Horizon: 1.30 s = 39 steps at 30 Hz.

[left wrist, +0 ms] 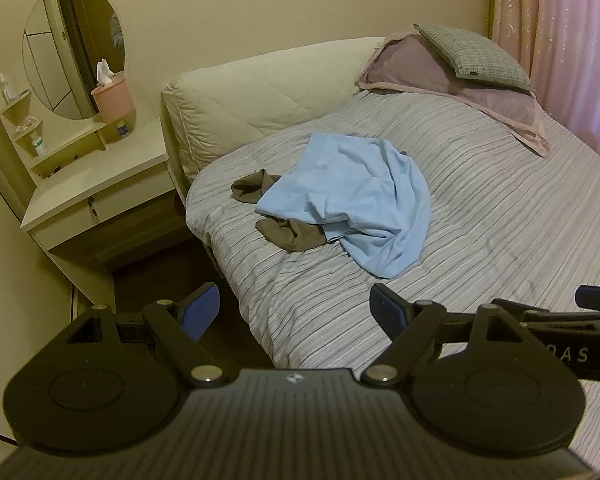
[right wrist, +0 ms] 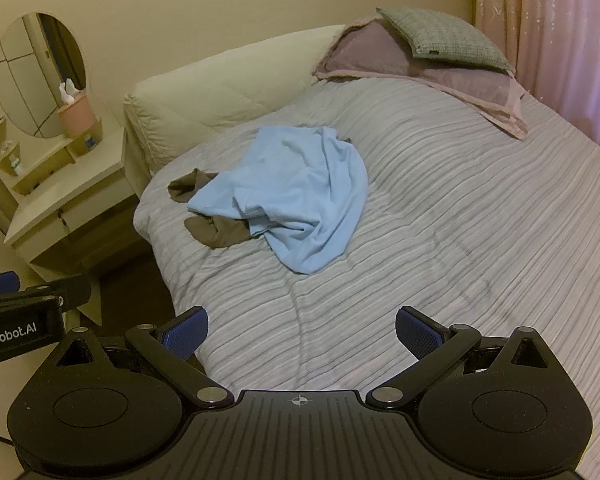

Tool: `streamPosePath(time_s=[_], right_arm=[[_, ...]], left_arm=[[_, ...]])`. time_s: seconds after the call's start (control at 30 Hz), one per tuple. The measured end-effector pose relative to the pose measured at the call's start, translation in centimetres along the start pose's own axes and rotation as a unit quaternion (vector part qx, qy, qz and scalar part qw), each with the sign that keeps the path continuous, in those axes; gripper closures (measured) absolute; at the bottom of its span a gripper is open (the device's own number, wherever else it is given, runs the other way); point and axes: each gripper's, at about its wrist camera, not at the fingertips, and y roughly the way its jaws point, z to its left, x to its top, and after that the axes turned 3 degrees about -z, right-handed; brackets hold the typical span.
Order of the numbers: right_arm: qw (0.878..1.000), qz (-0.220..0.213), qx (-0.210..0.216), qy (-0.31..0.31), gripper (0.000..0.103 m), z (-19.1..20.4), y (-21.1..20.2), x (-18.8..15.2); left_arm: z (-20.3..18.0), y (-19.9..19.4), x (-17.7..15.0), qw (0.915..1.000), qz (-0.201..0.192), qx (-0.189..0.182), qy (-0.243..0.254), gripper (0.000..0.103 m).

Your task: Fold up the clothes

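From the left wrist, two garments lay heaped mid-bed [left wrist: 480, 208] — one crumpled light-blue garment [left wrist: 352, 196] draped over one brown garment [left wrist: 296, 234] that showed at two spots along its left edge — while the left claw [left wrist: 296, 312] hung released above the bed's near corner, well apart from the pile. From the right wrist, the same two garments appeared, the right claw [right wrist: 302, 334] likewise spread and empty — and only here did a "Robot.AI" marking show on the other tool.
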Motion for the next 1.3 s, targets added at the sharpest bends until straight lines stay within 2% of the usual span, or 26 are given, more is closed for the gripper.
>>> streamPosePath(time_s=[0.3,0.5,0.9,1.3], right_arm=[[1.0,0.013,-0.019,0.011,0.001,0.1,1.8,0.2],[0.999,0.03,-0.028,0.026,0.001,0.5,4.3,0.7],[0.993,0.077,-0.059,0.066,0.001,0.5,11.8,2.7],[0.987,0.095,-0.082,0.105,0.001,-0.2,18.8,6.2]], left_arm=[[0.7,1.9,0.3,0.9999,0.014,-0.009,-0.002,0.023],[1.4,4.2,0.8,0.9993,0.023,-0.029,0.004,0.023],[3.5,12.8,2.5,0.9951,0.083,-0.052,0.014,0.025],[3.3,21.7,6.1,0.9902,0.106,-0.082,0.039,0.025]])
